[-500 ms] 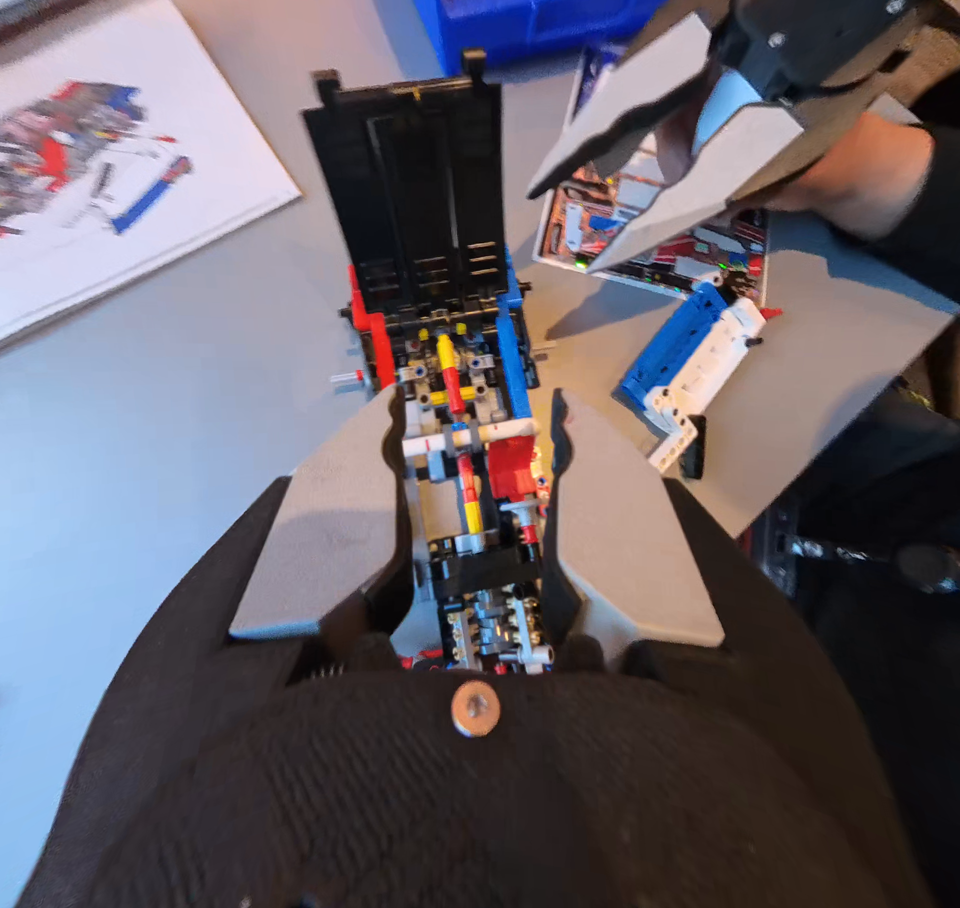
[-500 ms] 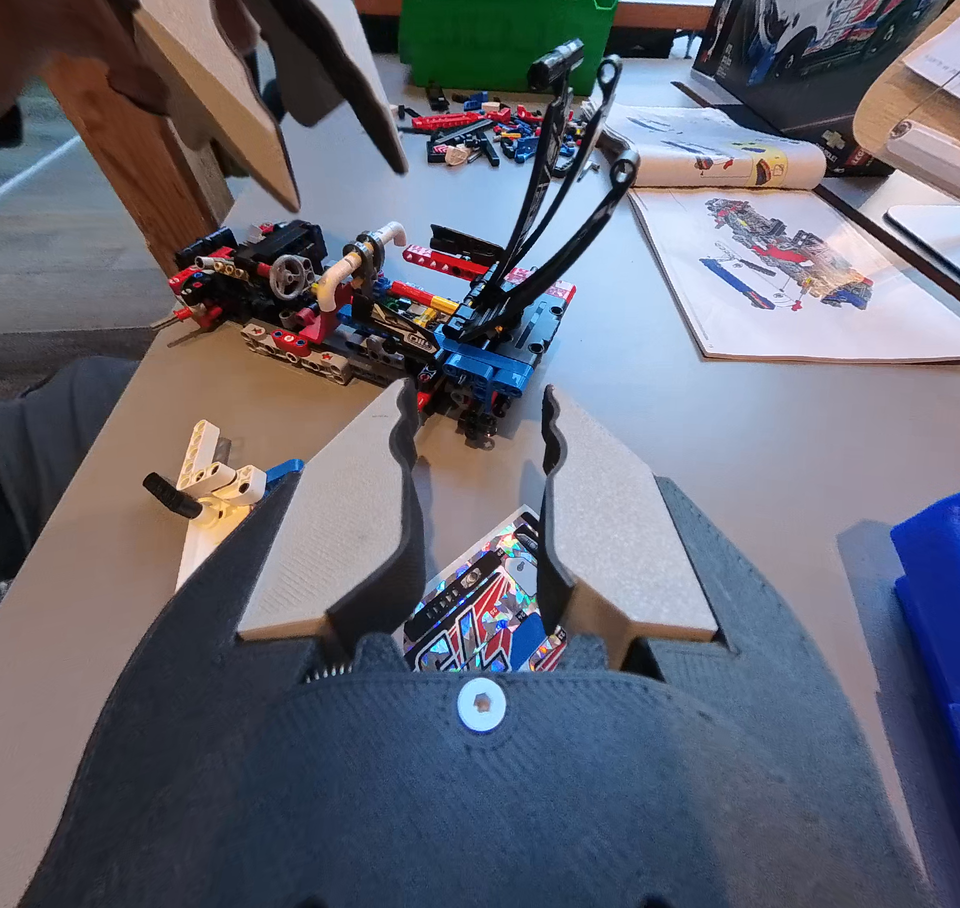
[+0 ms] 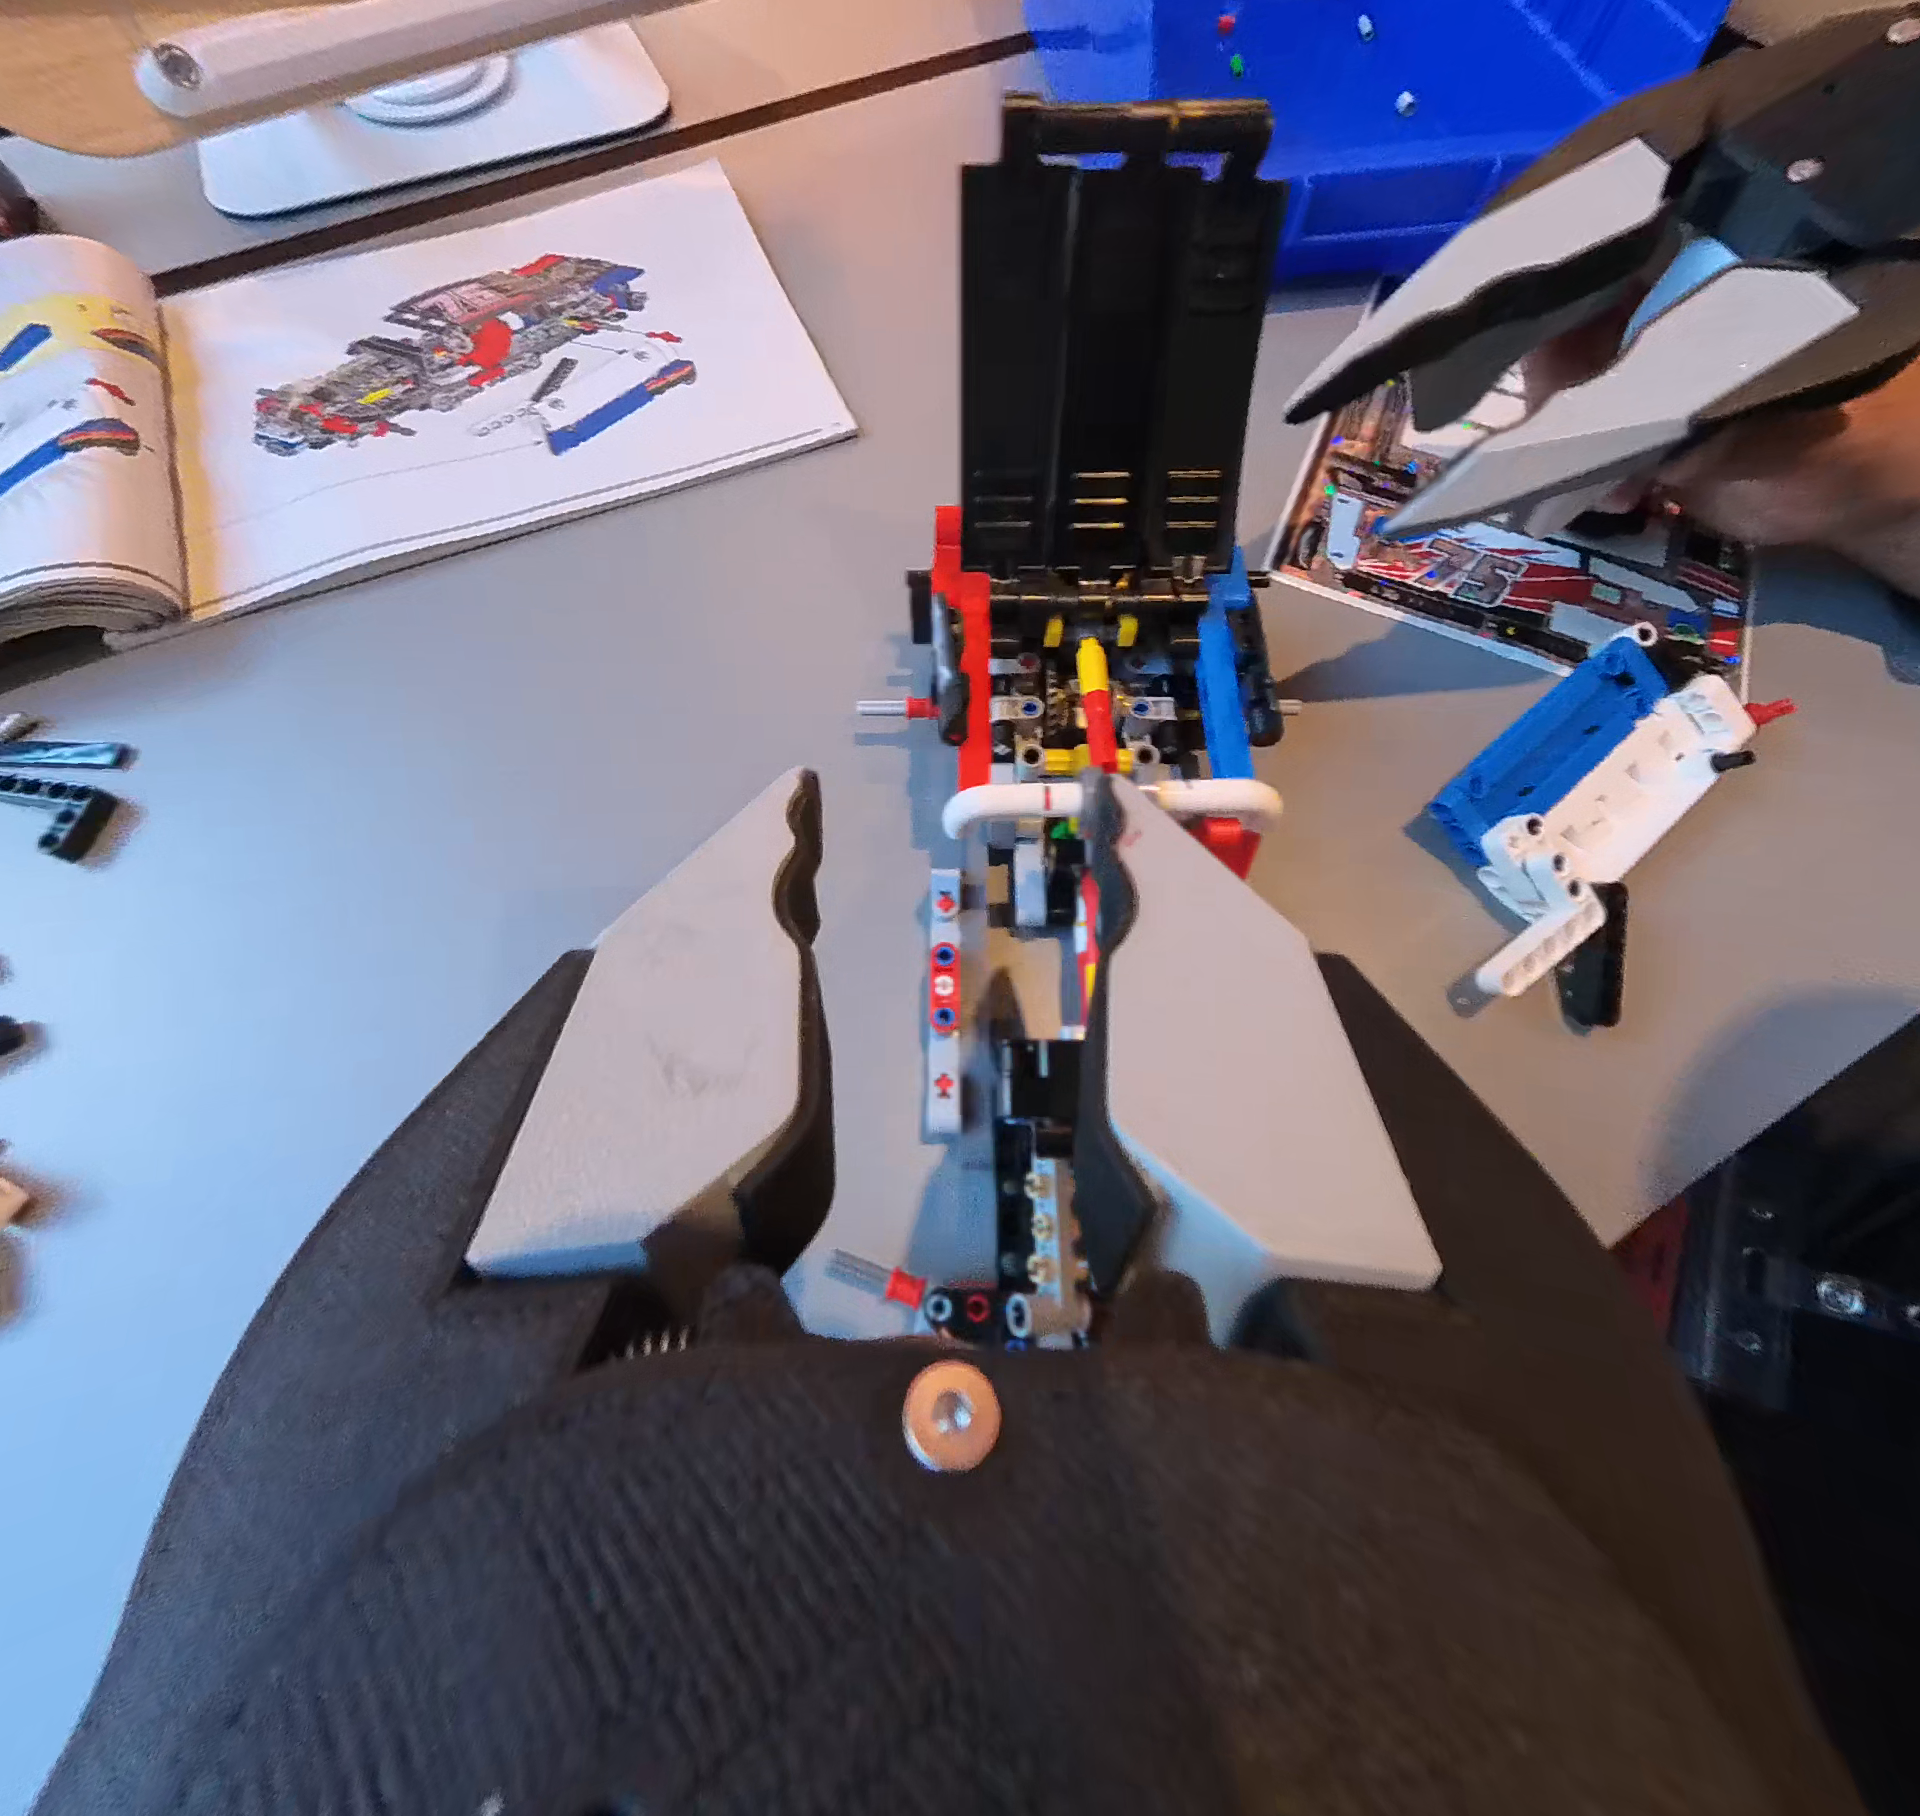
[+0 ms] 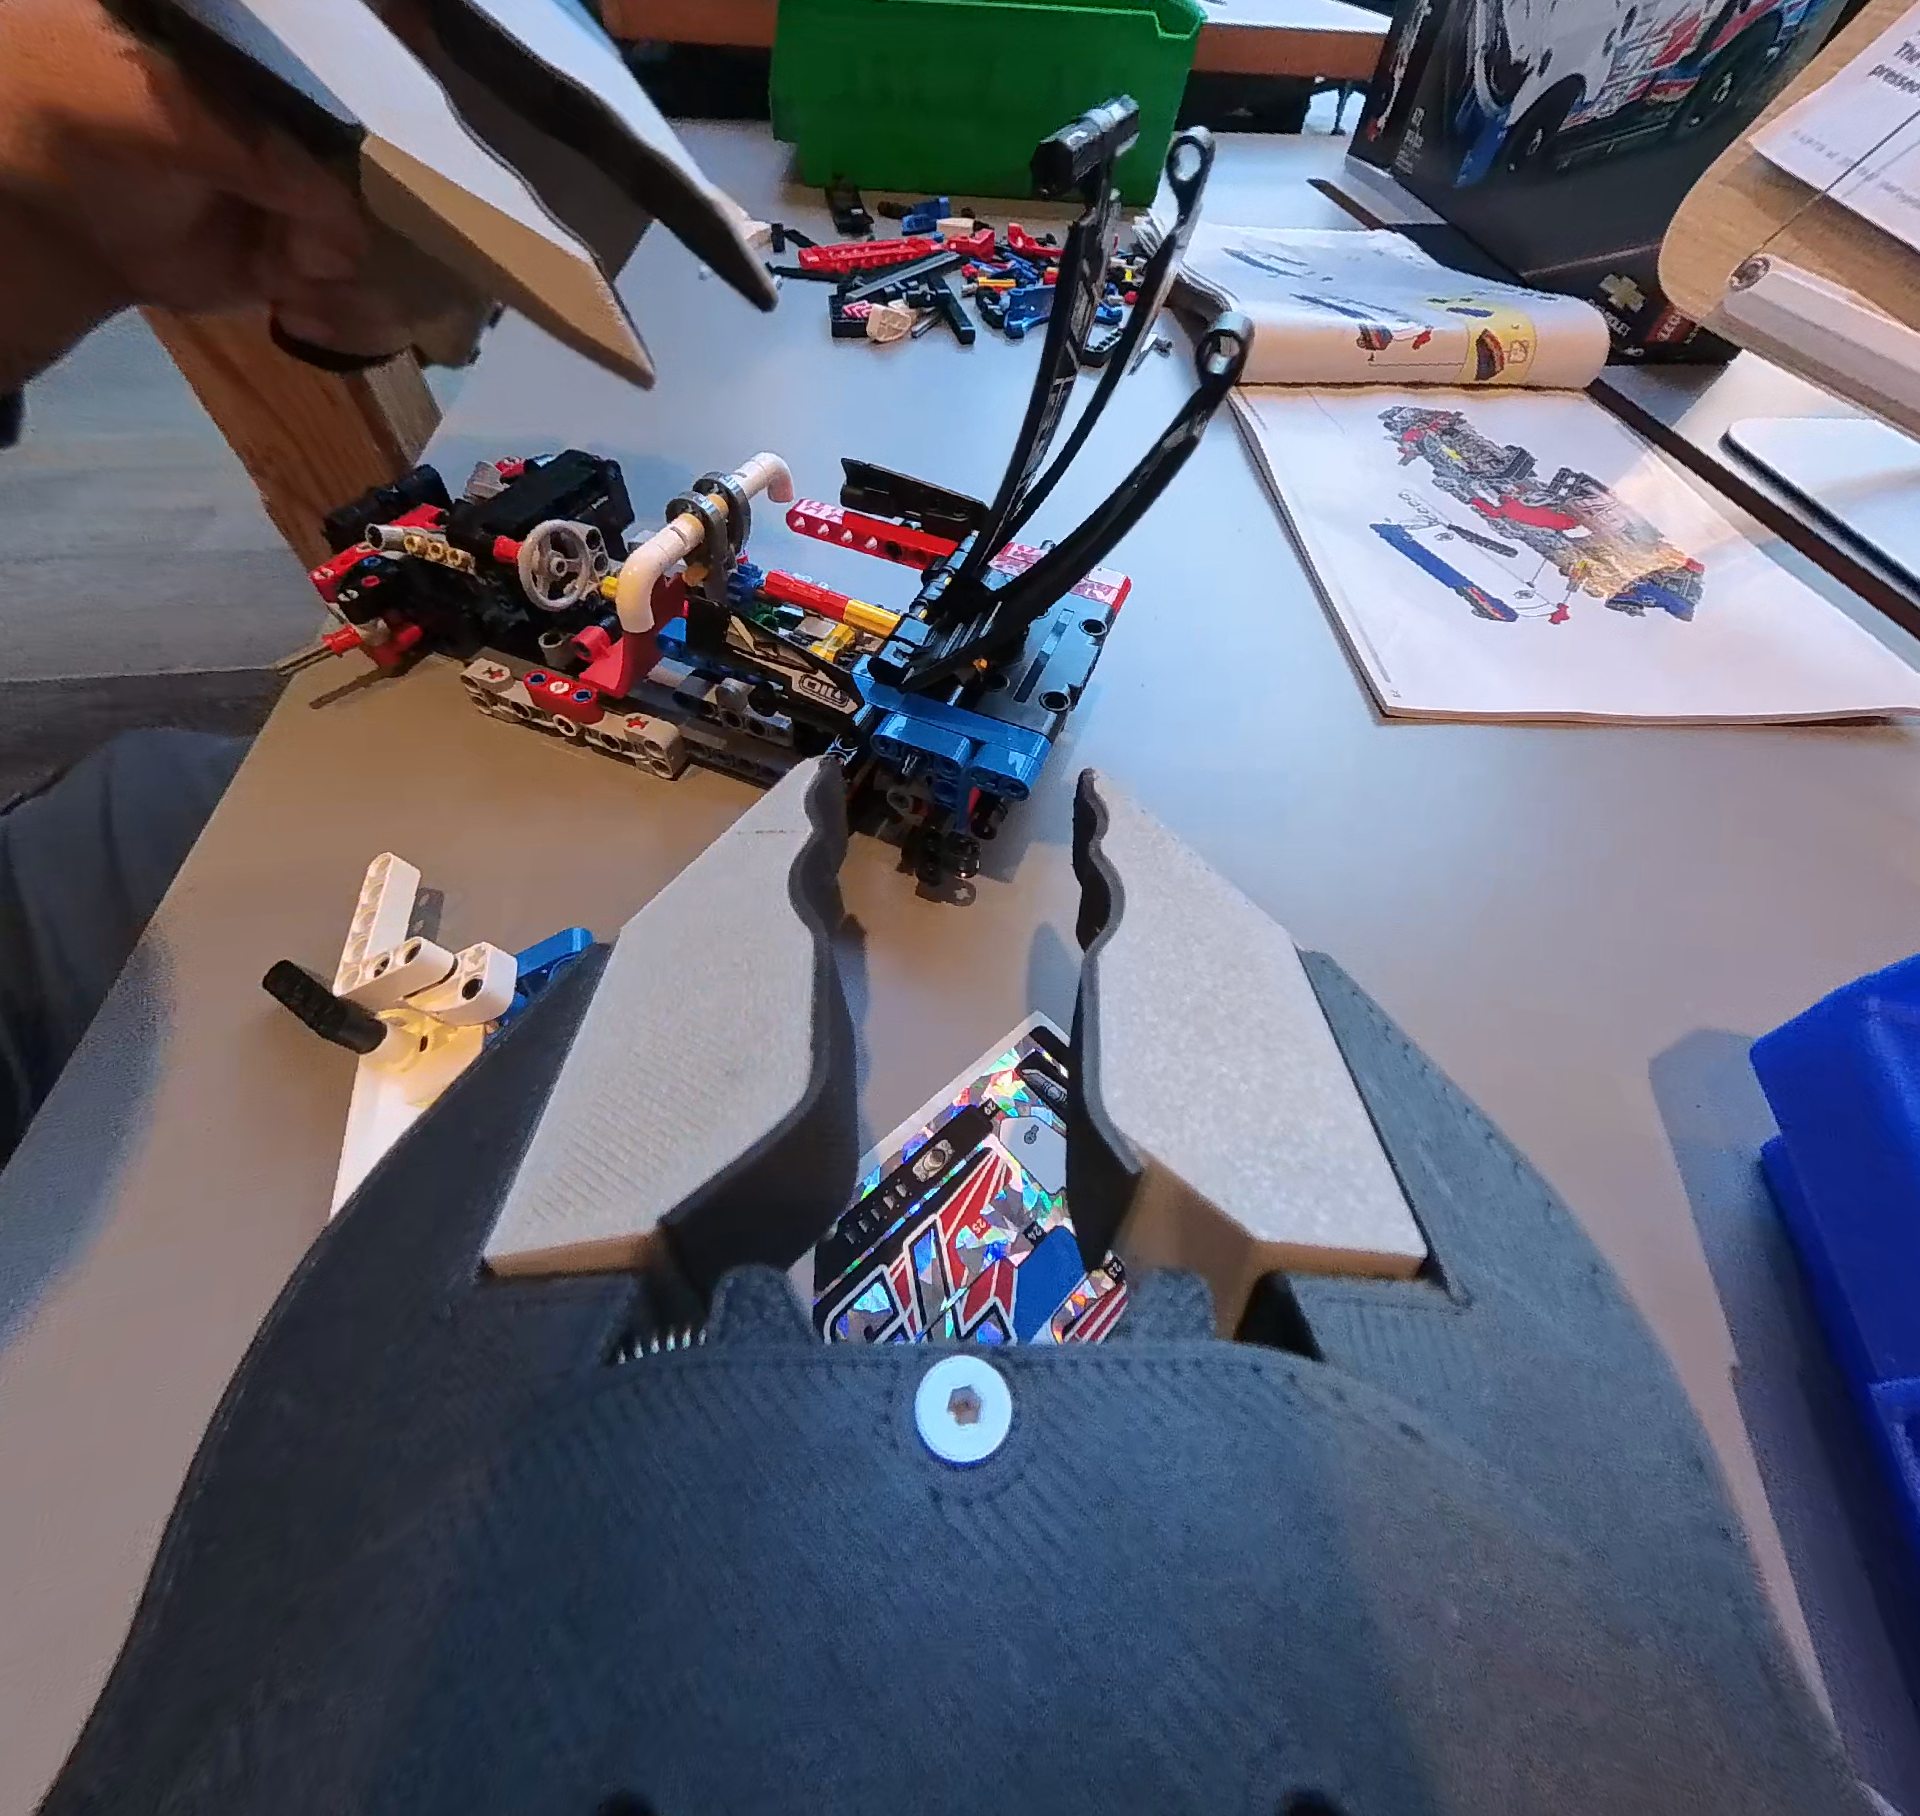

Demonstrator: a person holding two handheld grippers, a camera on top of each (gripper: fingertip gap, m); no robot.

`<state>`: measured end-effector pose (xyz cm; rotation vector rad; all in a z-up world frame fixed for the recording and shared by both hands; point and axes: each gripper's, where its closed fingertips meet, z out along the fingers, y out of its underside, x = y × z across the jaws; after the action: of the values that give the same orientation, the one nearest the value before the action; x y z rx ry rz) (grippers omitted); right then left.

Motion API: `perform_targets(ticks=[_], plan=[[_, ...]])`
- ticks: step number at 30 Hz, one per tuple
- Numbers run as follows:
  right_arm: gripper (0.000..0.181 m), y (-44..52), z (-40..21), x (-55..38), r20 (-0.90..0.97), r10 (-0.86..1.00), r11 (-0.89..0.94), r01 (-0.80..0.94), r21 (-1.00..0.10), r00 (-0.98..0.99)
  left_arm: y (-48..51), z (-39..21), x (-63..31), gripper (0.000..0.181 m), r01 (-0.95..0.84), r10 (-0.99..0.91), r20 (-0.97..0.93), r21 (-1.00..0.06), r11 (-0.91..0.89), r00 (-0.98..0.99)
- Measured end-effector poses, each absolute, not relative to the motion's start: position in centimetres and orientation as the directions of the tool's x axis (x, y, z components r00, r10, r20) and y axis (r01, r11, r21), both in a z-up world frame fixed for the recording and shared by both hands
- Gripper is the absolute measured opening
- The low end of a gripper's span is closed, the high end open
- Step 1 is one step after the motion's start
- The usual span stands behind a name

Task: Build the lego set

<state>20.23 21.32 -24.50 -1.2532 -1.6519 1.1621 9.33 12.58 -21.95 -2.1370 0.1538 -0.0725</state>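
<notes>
I kept both tongs spread and empty, left tongs (image 3: 951, 810) over the car chassis (image 3: 1091, 686) mid-frame, right tongs (image 4: 948, 810) above the sticker sheet (image 4: 966, 1216), presumably choosing the next piece.

Glossy, seemingly holographic sticker sheet (image 4: 966, 1226)

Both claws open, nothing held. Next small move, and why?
Probably swing the right claw left and down to the blue-and-white subassembly. It lies loose on the table beside the chassis; the open instruction booklet seems to show a similar blue-and-white piece. The left claw hovers open above the chassis.
</notes>
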Motion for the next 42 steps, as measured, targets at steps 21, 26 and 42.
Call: perform_targets(ticks=[21,26,42], plan=[[0.04,21.7,-24.4,20.3,0.04,0.973,0.107,0.292,-0.95,-0.226,12.3,-23.6,4.0,0.048,0.007,-0.069,0.045,-0.877,-0.48,0.997],[0.04,21.6,-24.4,20.3,0.043,0.973,0.11,0.292,-0.95,-0.226,12.2,-24.8,3.8,0.048,0.002,-0.06,0.037,-0.869,-0.495,0.997],[0.043,21.4,-24.6,20.4,0.032,0.97,0.106,0.301,-0.948,-0.24,11.8,-26.4,2.5,0.047,0.089,-0.04,0.122,-0.879,-0.468,0.992]])
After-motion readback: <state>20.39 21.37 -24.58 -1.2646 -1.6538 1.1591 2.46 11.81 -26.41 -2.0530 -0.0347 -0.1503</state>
